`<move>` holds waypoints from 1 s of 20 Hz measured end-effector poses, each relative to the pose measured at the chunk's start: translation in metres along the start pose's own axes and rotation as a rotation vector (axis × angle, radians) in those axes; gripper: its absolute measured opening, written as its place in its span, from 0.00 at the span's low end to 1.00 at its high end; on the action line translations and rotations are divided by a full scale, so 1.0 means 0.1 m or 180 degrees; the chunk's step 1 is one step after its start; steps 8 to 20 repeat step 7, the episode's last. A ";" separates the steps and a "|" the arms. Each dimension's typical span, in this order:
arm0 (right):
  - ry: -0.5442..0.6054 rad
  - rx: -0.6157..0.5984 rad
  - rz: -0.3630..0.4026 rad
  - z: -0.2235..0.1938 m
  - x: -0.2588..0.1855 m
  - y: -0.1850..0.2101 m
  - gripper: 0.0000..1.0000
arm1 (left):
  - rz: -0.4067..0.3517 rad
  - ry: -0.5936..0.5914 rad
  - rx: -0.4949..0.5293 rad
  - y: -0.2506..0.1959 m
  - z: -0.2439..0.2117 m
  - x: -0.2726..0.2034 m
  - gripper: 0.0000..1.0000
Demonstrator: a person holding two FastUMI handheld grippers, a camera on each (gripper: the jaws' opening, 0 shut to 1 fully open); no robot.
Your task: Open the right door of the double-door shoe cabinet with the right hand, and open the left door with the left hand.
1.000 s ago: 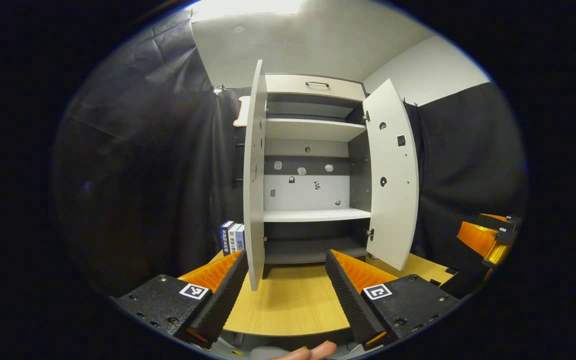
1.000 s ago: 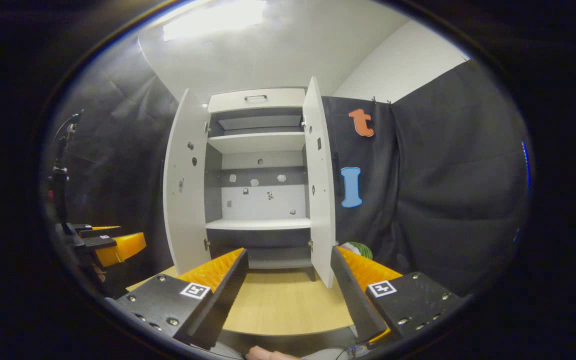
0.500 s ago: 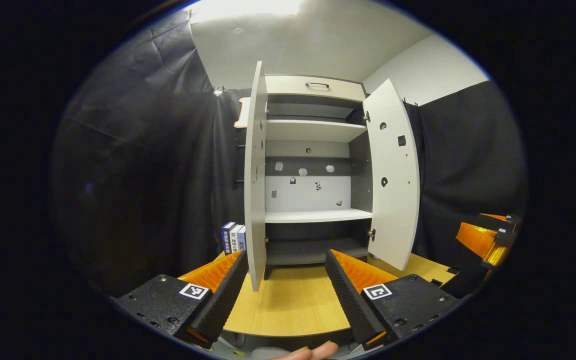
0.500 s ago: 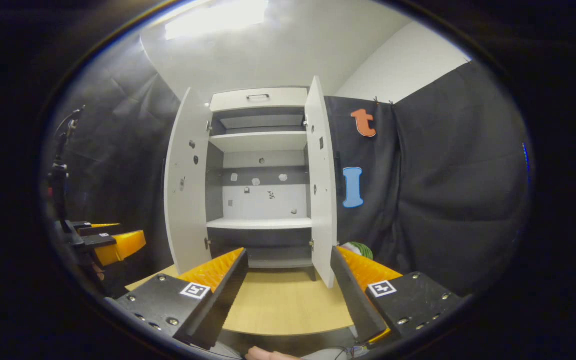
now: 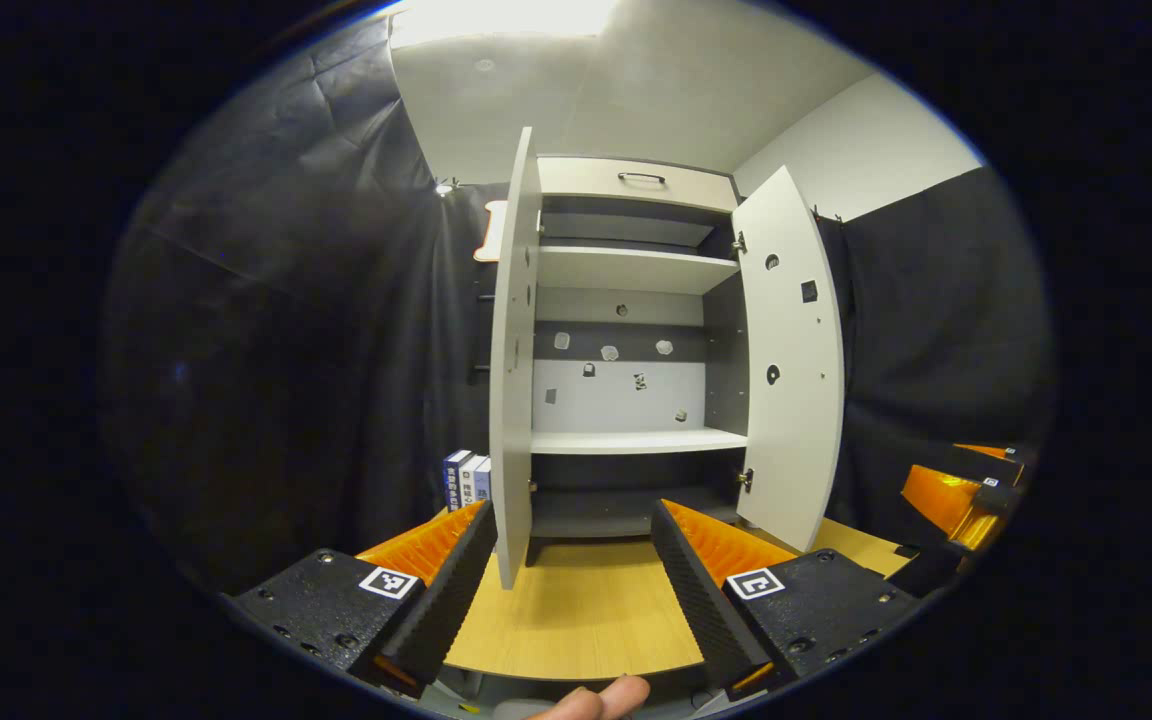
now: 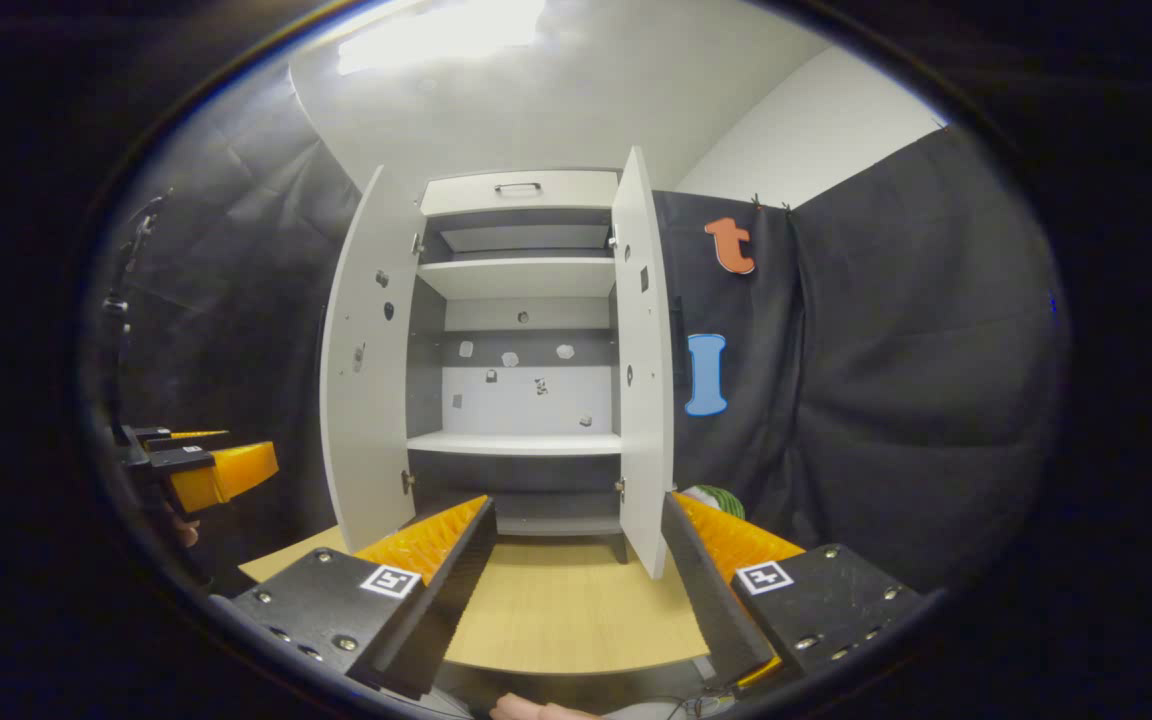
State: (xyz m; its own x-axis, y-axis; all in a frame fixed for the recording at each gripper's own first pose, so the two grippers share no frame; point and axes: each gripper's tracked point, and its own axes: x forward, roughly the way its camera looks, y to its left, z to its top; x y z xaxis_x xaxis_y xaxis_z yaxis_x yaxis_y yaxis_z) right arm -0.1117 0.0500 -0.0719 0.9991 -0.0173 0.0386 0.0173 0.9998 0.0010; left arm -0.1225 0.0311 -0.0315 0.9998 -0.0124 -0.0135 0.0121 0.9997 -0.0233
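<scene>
The tall double-door shoe cabinet (image 5: 626, 350) stands at the back of the wooden desk (image 5: 576, 620); upright books (image 5: 464, 478) stand beside its left door (image 5: 511, 380).

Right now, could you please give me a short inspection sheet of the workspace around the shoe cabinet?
Surface: wooden tabletop, bare in front of the cabinet.
Job's things: shoe cabinet stands on the tabletop; left door and right door both swung open; the shelves that show are bare; top drawer shut.
Clutter: a few books upright to the left of the cabinet; a green and white object low behind the right door, unclear what.
Grippers: left tool open, holding nothing; right tool open, holding nothing; both back from the doors.
Cables: nothing seen.
Surroundings: black cloth wall, white ceiling with a light.
</scene>
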 end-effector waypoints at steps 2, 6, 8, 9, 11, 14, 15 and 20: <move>0.0011 0.0010 -0.0027 -0.05 0.08 -0.06 0.99 | -0.0089 -0.0024 -0.0003 -0.10 0.00 0.06 0.93; 0.0000 0.0062 -0.0064 -0.09 0.24 -0.16 0.99 | -0.0214 -0.0041 0.0094 -0.30 -0.07 0.19 0.96; 0.0001 0.0068 -0.0072 -0.09 0.29 -0.18 0.99 | -0.0235 -0.0035 0.0101 -0.35 -0.09 0.23 0.96; 0.0001 0.0068 -0.0072 -0.09 0.29 -0.18 0.99 | -0.0235 -0.0035 0.0101 -0.35 -0.09 0.23 0.96; 0.0001 0.0068 -0.0072 -0.09 0.29 -0.18 0.99 | -0.0235 -0.0035 0.0101 -0.35 -0.09 0.23 0.96; 0.0001 0.0068 -0.0072 -0.09 0.29 -0.18 0.99 | -0.0235 -0.0035 0.0101 -0.35 -0.09 0.23 0.96; 0.0001 0.0068 -0.0072 -0.09 0.29 -0.18 0.99 | -0.0235 -0.0035 0.0101 -0.35 -0.09 0.23 0.96; 0.0001 0.0068 -0.0072 -0.09 0.29 -0.18 0.99 | -0.0235 -0.0035 0.0101 -0.35 -0.09 0.23 0.96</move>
